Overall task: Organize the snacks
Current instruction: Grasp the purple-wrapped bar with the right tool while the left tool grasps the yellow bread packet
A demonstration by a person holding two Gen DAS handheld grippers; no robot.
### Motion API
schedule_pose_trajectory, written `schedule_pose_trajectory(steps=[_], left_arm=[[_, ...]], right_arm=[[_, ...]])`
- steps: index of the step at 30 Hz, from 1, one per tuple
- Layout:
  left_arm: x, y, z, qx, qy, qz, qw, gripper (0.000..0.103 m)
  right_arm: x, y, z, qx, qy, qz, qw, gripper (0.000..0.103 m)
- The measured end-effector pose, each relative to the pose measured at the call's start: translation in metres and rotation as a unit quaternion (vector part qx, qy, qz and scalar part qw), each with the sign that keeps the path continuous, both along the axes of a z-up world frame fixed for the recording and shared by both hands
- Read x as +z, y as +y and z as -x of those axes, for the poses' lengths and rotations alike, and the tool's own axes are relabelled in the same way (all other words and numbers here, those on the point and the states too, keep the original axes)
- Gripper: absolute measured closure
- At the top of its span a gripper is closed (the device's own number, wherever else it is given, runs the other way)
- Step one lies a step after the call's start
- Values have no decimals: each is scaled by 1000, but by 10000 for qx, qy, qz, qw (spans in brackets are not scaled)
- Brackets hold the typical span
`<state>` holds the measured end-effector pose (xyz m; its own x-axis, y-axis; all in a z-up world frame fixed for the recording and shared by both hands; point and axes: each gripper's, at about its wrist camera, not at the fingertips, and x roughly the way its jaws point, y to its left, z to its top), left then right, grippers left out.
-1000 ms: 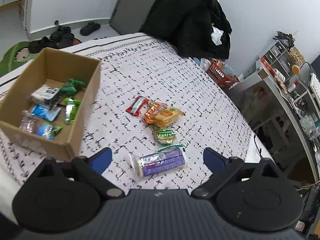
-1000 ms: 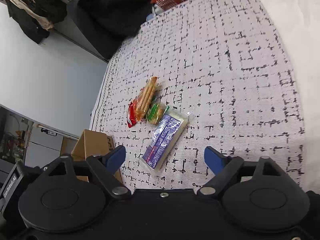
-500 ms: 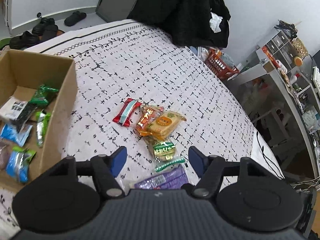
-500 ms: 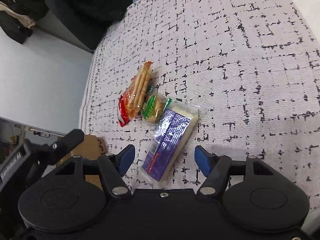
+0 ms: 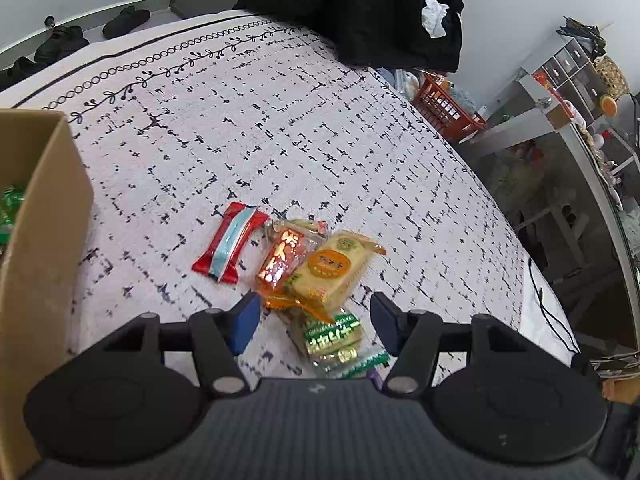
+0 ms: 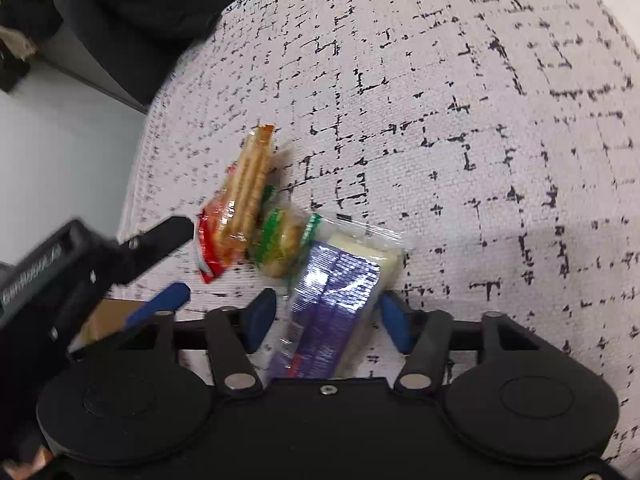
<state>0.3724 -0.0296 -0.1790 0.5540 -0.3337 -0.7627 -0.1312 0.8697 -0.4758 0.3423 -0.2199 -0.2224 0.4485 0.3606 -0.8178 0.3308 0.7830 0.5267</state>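
Note:
Several snacks lie in a cluster on the patterned cloth: a red-and-blue wrapper (image 5: 230, 250), an orange foil pack (image 5: 280, 260), a yellow cracker pack (image 5: 336, 268) and a green pack (image 5: 334, 338). My left gripper (image 5: 315, 320) hangs low over the green pack, which lies between its closing jaws; the pads stand clear of it. A purple pack (image 6: 332, 304) lies between the closing jaws of my right gripper (image 6: 328, 318), whose pads are close beside its wrapper. The left gripper's fingers (image 6: 160, 236) show at the left of the right wrist view.
An open cardboard box (image 5: 40, 240) holding snacks stands at the left, with a corner of the box (image 6: 108, 320) in the right wrist view. Black clothing (image 5: 360, 8) is piled at the cloth's far edge. Beyond the right edge are a red basket (image 5: 444, 108) and shelves (image 5: 560, 80).
Both grippers came down and forward onto the snack cluster and narrowed their jaws. The green pack now lies between the left fingers, the purple pack between the right. The box slid out leftward.

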Motion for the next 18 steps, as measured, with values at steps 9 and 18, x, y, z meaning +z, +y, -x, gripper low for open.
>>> schedule_pose_trajectory(steps=[9,18], left_arm=[[-25,-8,-22,-195,-7,-132,9997,44],[-40,-19,-32,-338,18,-249,9991,44]], right_arm=[[4,-2,-5,-18,0,271,9996,62],[10,-20,-12,-359,-122,675,9970,63]])
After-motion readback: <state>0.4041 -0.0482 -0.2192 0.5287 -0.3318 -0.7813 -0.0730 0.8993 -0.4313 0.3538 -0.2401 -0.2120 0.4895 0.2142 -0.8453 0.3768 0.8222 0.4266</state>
